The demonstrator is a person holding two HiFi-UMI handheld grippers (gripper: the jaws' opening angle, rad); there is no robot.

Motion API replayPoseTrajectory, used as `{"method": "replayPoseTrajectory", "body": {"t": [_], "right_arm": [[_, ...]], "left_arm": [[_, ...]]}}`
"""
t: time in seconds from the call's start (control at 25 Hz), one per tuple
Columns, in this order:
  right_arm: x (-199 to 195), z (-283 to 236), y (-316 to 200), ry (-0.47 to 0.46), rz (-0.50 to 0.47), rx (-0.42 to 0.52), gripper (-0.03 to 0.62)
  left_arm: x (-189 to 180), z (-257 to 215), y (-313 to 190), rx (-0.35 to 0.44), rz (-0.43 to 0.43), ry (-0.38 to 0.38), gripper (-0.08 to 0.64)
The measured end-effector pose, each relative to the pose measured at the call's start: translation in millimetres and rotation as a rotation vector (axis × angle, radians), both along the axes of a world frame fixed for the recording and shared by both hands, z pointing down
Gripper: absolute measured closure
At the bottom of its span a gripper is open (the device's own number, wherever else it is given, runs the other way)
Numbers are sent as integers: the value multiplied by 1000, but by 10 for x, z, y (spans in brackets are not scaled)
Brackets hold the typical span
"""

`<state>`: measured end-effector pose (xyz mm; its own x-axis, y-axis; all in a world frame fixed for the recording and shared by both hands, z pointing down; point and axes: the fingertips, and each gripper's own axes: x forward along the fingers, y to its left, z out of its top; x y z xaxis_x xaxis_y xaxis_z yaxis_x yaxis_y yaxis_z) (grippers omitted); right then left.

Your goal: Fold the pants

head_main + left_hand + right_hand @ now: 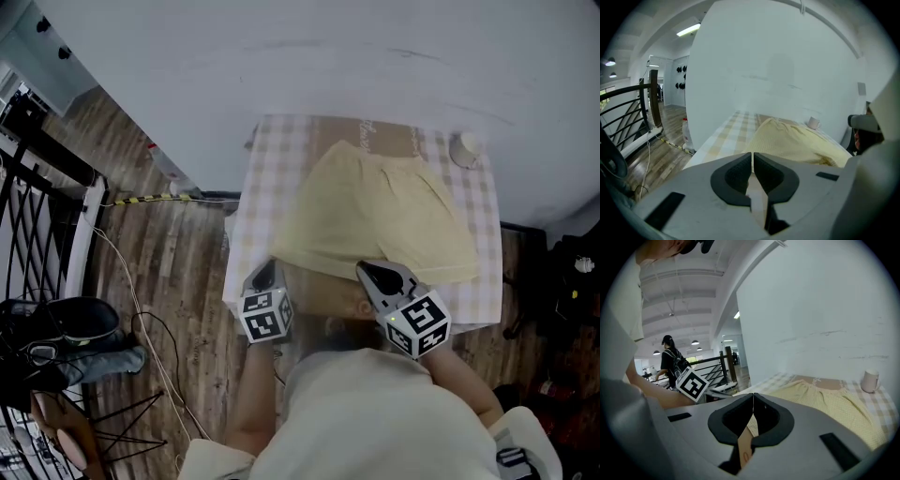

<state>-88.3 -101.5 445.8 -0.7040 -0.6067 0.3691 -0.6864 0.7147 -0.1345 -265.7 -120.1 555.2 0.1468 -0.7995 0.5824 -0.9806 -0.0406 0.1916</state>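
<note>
pants [375,211]: one, pale yellow, textured, lying flat
cloth [267,178]: one, checked
cup [465,148]: one, white, round
left gripper [265,274], right gripper [368,271]: jaws sitting together, empty

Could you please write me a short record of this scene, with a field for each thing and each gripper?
pants: pale yellow, spread flat on the table, waistband at the far side, not yet folded
table: small, under a checked cloth
cup: white, at the far right corner, beside the pants
left gripper: jaws together, empty, by the near left hem
right gripper: jaws together, empty, at the near hem
</note>
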Motion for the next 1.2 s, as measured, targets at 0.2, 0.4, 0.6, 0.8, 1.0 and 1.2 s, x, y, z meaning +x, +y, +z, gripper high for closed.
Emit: {"method": "replayPoseTrajectory", "body": {"t": [0.2, 0.4, 0.6, 0.8, 1.0, 1.2], "right_arm": [[-23, 75, -121, 13, 11, -16, 592], [-82, 146, -187, 22, 1, -37, 592], [-155, 192, -222, 29, -8, -53, 592], [-215, 223, -241, 33, -17, -56, 592], [-222, 250, -262, 41, -15, -62, 592], [-239, 251, -293, 45, -13, -70, 592]], "left_arm": [[-91, 223, -187, -50, 8, -11, 552], [-127, 424, -302, -106, 26, -13, 466], [-152, 496, -362, -130, 20, -14, 440], [-183, 587, -412, -168, 12, -19, 443], [-173, 709, -391, -209, 12, -52, 443], [-154, 664, -406, -225, -3, -53, 443]]}}
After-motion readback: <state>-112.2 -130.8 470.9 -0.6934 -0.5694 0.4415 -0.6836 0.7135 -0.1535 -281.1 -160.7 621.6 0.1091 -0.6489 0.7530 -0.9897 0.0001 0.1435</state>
